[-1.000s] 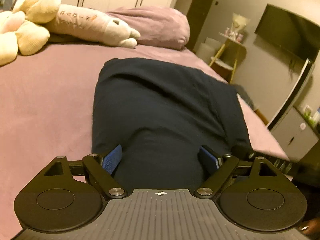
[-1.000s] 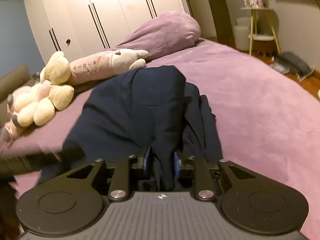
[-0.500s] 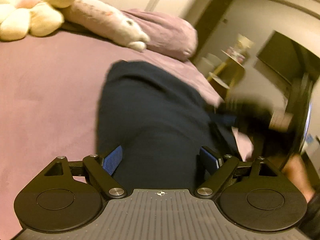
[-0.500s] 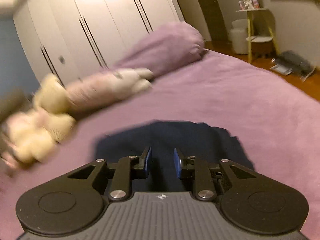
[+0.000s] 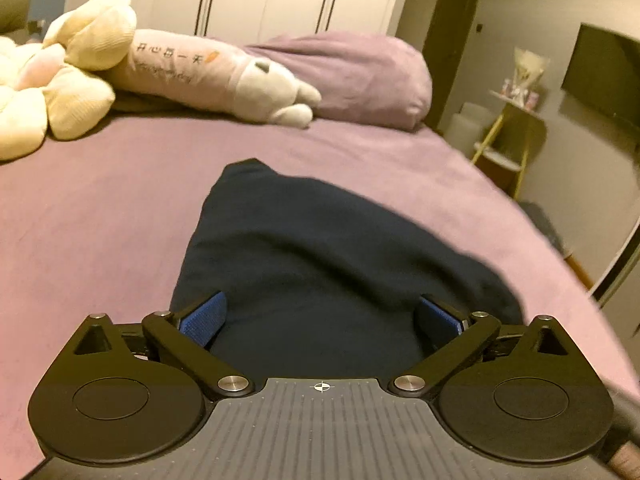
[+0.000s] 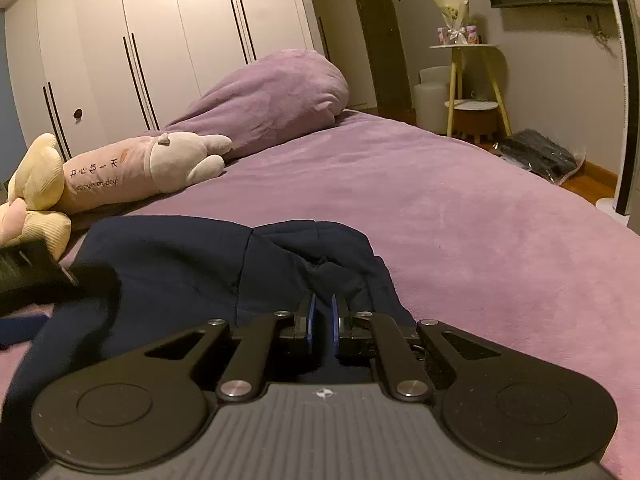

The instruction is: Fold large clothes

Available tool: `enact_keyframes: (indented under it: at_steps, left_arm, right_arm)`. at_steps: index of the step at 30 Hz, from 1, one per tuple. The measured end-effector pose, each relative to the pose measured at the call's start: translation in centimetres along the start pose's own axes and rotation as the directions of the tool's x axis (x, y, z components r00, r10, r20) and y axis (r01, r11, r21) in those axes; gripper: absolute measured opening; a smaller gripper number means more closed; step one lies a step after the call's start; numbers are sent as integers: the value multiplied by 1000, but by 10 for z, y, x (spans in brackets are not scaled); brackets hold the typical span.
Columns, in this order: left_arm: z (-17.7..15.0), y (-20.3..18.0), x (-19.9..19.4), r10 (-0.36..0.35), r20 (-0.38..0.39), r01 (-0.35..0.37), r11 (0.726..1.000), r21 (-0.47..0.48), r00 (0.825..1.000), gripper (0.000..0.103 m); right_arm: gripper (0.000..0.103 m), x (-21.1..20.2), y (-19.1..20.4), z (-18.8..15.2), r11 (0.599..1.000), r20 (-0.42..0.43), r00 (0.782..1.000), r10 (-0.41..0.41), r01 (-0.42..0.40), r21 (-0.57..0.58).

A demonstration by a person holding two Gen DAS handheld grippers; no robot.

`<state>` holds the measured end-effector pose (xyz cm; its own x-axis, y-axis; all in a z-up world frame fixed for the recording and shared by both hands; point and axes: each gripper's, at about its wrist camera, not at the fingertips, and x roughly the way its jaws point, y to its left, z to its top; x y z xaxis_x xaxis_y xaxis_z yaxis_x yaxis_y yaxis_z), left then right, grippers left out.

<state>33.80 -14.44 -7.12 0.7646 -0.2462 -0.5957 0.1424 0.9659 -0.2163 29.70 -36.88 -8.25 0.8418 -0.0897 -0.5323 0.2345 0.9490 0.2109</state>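
A dark navy garment (image 5: 320,264) lies folded in a compact heap on the purple bed (image 5: 100,216). My left gripper (image 5: 320,316) is open, its blue pads wide apart over the garment's near edge. In the right wrist view the garment (image 6: 180,268) lies just ahead, with folded layers bunched at its right side. My right gripper (image 6: 322,318) is nearly closed with a narrow gap between the pads; dark cloth lies right at the tips, and a grip on it cannot be confirmed. The left gripper's body shows at the left edge of the right wrist view (image 6: 28,276).
Cream and pink plush toys (image 5: 72,72) and a long pink plush (image 6: 140,168) lie at the head of the bed beside a purple pillow (image 6: 276,96). A yellow-legged side table (image 6: 472,80) and a black bag (image 6: 536,156) are beyond the bed's right edge. White wardrobes stand behind.
The right gripper carried a fold of the garment over and came down low, its pads closing further. The garment is now shorter and more compact. The left gripper stayed open over it.
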Motion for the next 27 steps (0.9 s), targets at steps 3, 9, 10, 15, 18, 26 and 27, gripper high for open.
enact_keyframes:
  at_steps: [3,9,10,15,18,26,27]
  left_arm:
    - [-10,6,9,4,15,-4,1000,-6,1000,103]
    - [-6,7,9,10,-12,-10,1000,9,1000,103]
    - [-6,10,3,-4,-7,4,1000,1,1000,103]
    - [-8,16,-21,-24,3,24,1000,8,1000,103]
    - [-13,22,-25,-17,18,17,1000,-22,1000,103]
    - [-8,32,-28,-21,-61,18,999,-47,998,103]
    - [-7,37,-34,-50,-83,46,997,-56,995,103]
  right_arm:
    - [6,8,7,-8,999,22,1000,-11,12,-37]
    - [6,7,-1,-5,1000,40,999,30,-30,1]
    - [6,2,-3,-4,999,49,998,42,-43,14]
    - [15,-35,-4,-9,998,115,992,53,-57,29]
    - [16,-45,-2,-18,999,136,990,34,-35,4]
    - [17,-28,1,-8,999,49,998,38,-37,-24]
    - [17,-27,-2,-3,998,18,998,58,-58,-10]
